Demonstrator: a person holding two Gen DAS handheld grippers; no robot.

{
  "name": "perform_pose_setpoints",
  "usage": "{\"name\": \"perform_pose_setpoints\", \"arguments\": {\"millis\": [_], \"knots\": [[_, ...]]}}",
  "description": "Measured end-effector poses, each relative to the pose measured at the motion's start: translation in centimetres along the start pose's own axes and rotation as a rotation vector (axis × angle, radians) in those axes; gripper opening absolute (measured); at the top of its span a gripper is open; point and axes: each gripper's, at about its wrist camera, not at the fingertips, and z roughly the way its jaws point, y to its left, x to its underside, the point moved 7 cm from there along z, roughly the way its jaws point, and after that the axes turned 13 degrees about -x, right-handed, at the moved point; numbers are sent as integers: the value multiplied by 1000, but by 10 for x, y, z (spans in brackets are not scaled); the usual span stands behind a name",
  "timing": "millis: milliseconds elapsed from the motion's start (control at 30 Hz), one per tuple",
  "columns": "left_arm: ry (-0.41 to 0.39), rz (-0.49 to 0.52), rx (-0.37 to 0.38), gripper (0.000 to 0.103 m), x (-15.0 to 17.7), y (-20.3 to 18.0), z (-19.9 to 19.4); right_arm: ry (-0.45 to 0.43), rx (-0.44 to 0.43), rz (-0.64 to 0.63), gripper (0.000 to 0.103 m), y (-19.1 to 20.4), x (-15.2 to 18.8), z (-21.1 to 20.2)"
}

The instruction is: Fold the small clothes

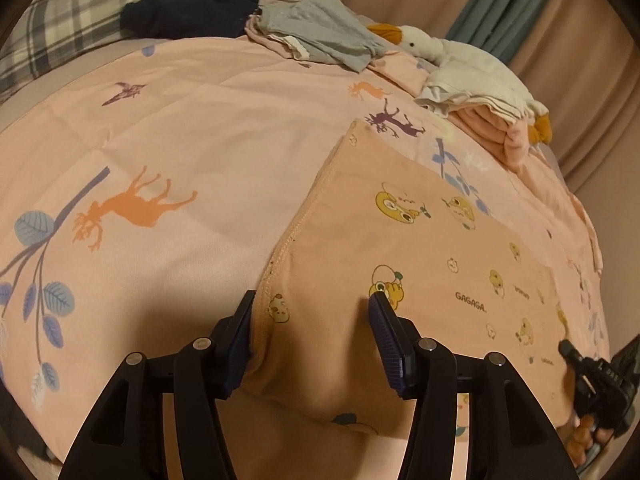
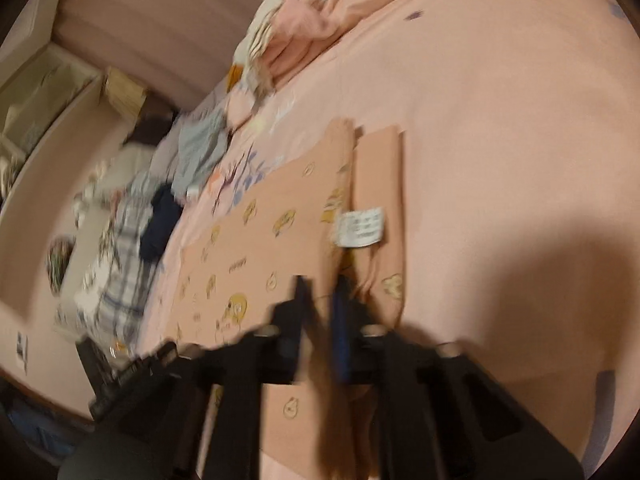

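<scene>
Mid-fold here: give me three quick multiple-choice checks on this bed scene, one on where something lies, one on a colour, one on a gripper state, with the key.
1. Where does the goose toy lie?
A. on the folded stack at the far right of the bed
B. under the garment
C. on the plaid pillow

2. What colour is the garment being folded?
A. navy
B. peach with yellow cartoon prints
C. plaid grey

3. How does the left gripper stand?
A. shut on the goose
B. out of view
C. open, garment edge between its fingers

Key: 1 A, it rests atop the folded stack; 2 B, the prints show plainly; 3 C, there is a wide gap between the blue pads.
</scene>
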Motion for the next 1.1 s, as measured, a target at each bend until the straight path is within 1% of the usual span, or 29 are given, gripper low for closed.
{"name": "perform_pose_setpoints", "arguments": {"millis": [67,100,167,233,300,367,400,467,533,567,600,633,667,733,767,800,833,867,900,933,967,1000,1033,1100], "knots": [[3,-25,4,54,-1,1,0,-72,-72,61,4,-3,-5,-6],[8,-34,11,54,-1,2,-1,-134,-82,77,4,-5,-10,-16],[17,-54,29,54,-3,4,-2,-236,-57,86,1,-10,-19,-38],[31,-83,58,54,-3,10,-2,-268,-67,113,1,-18,-23,-56],[46,-102,75,54,-3,12,-1,-258,-75,141,4,-26,-20,-63],[57,-115,81,53,-4,13,-4,-222,-73,163,6,-31,-15,-65],[54,-115,77,53,-4,13,-6,-210,-71,158,7,-30,-13,-64],[21,-84,61,53,-4,8,-12,-196,-62,114,12,-21,-9,-62],[-36,-6,38,53,-2,-3,-21,-191,-84,67,13,-9,-9,-60],[-58,25,32,53,-1,-8,-25,-176,-103,21,15,5,-7,-57],[-89,61,34,51,1,-15,-29,-166,-103,-3,18,10,-7,-55],[-128,112,45,44,4,-25,-36,-149,-99,-49,23,22,-5,-51],[-151,150,48,34,6,-32,-40,-128,-90,-114,27,38,-2,-44],[-173,228,63,33,11,-46,-42,-100,-81,-177,34,53,3,-33],[-167,248,62,33,13,-50,-39,-60,-83,-216,33,64,11,-21],[-139,264,47,33,16,-53,-31,-33,-65,-231,33,65,15,-13],[-88,267,14,33,20,-53,-19,-4,-18,-240,31,63,18,-2],[-16,248,-21,33,23,-49,-4,40,117,-249,30,51,22,11],[2,225,-11,33,23,-46,0,62,211,-248,26,39,23,18],[-1,205,3,33,20,-44,-2,77,296,-237,8,25,25,22],[5,196,11,33,19,-42,-3,66,318,-236,0,21,22,22],[15,190,16,33,17,-39,-3,55,315,-233,0,19,19,18],[23,183,21,33,15,-36,-2,53,292,-215,0,17,17,14],[21,162,20,33,13,-27,-2,39,282,-194,0,12,15,6]]}}
